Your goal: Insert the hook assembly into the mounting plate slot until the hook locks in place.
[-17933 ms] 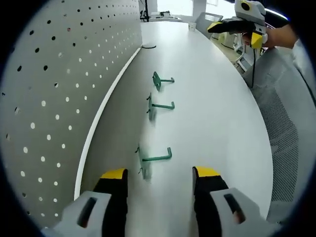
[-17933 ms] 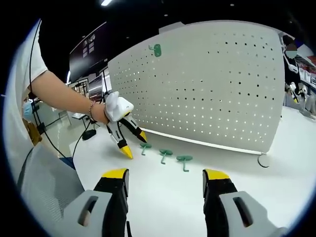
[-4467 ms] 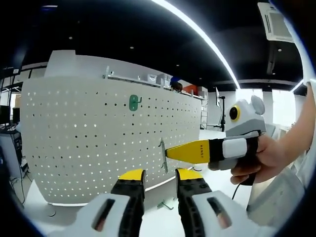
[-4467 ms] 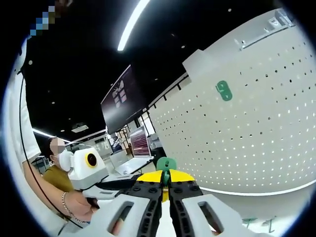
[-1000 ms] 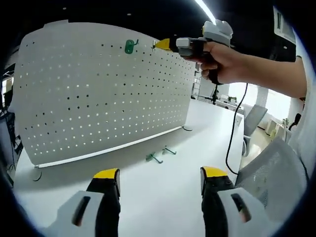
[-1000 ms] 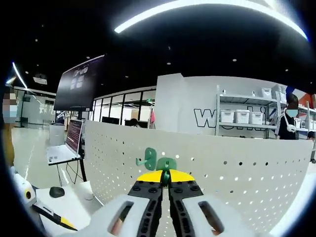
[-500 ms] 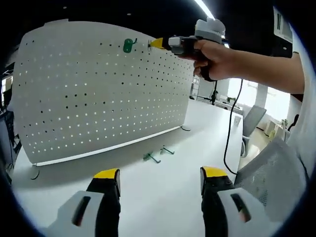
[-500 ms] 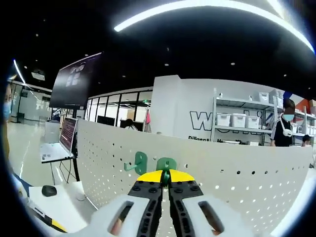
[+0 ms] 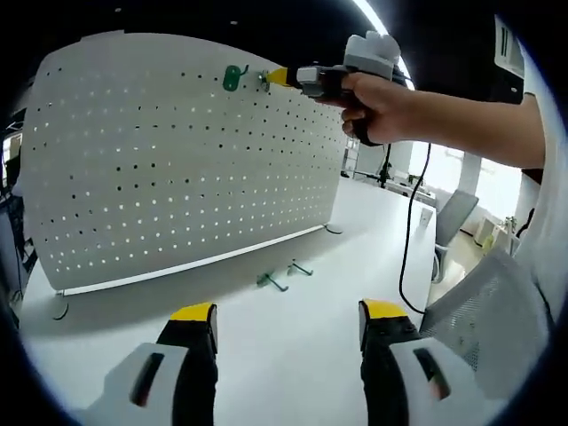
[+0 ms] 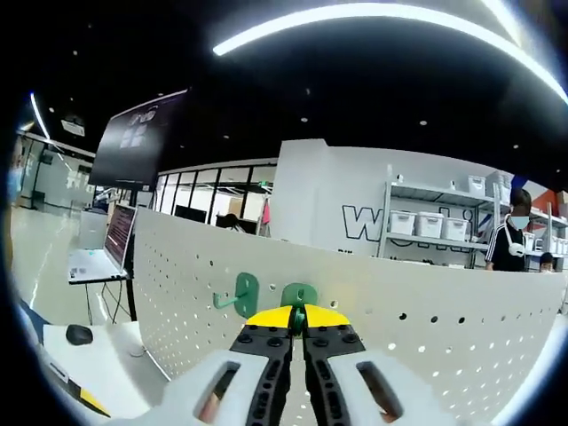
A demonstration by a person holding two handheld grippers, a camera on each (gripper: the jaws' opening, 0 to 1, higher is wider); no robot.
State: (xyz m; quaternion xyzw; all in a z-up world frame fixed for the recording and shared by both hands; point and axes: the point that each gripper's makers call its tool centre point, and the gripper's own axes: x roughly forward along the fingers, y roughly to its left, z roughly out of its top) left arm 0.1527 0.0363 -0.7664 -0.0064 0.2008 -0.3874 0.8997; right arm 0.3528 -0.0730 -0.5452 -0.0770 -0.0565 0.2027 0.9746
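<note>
Hook: a green hook [image 10: 298,295] is pinched at the tips of the right gripper [image 10: 297,320]. It sits right at the top row of holes in the white board [image 10: 444,328]. In the left gripper view it is a tiny bit of green [image 9: 264,79] at the yellow tip, too small to tell if it is in a hole.
Hung hook: a second green hook [image 10: 238,295] hangs on the board just beside the held one. In the left gripper view it is near the board's top edge [image 9: 233,77].
Right gripper: its jaws are pressed together on the hook. A hand [image 9: 377,102] holds it high against the board [image 9: 177,160].
Left gripper: the left gripper [image 9: 286,321] is low over the white table [image 9: 293,328], well apart from the board. Its jaws are spread wide with nothing between them.
Spare hooks: two more green hooks [image 9: 271,282] [image 9: 301,268] lie on the table near the foot of the board, close to each other.
Cable: a black cable [image 9: 410,240] hangs down from the right gripper.
</note>
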